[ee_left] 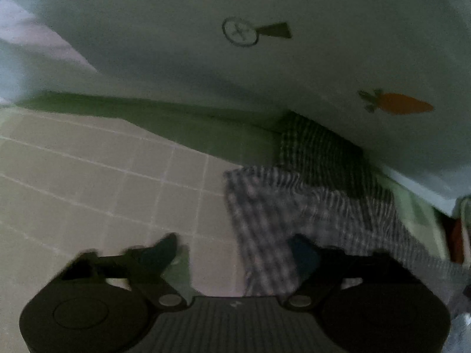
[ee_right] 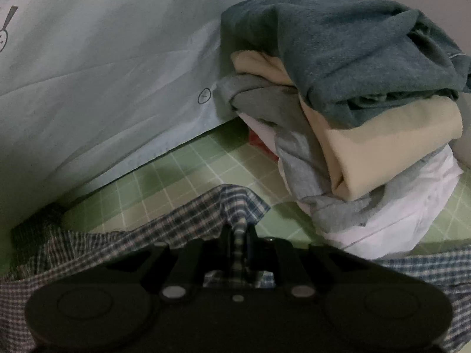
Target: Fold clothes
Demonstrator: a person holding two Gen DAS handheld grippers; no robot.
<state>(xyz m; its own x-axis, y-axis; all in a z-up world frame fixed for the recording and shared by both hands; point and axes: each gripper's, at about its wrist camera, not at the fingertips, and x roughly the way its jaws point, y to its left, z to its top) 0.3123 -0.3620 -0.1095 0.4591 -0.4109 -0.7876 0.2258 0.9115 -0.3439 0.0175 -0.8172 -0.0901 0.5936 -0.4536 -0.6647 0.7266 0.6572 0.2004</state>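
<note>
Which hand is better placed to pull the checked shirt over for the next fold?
Right, probably. The right hand-held gripper is already shut on a pinch of the checked shirt. The left hand-held gripper is open; the shirt's edge lies between its fingers, not yet clamped.

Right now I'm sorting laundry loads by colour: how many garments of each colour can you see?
Teal-blue, top of pile: 1
Cream: 1
Grey: 1
White: 1
Red, mostly hidden: 1
Blue-and-white checked shirt, pinched by right gripper: 1
Total: 6
</note>
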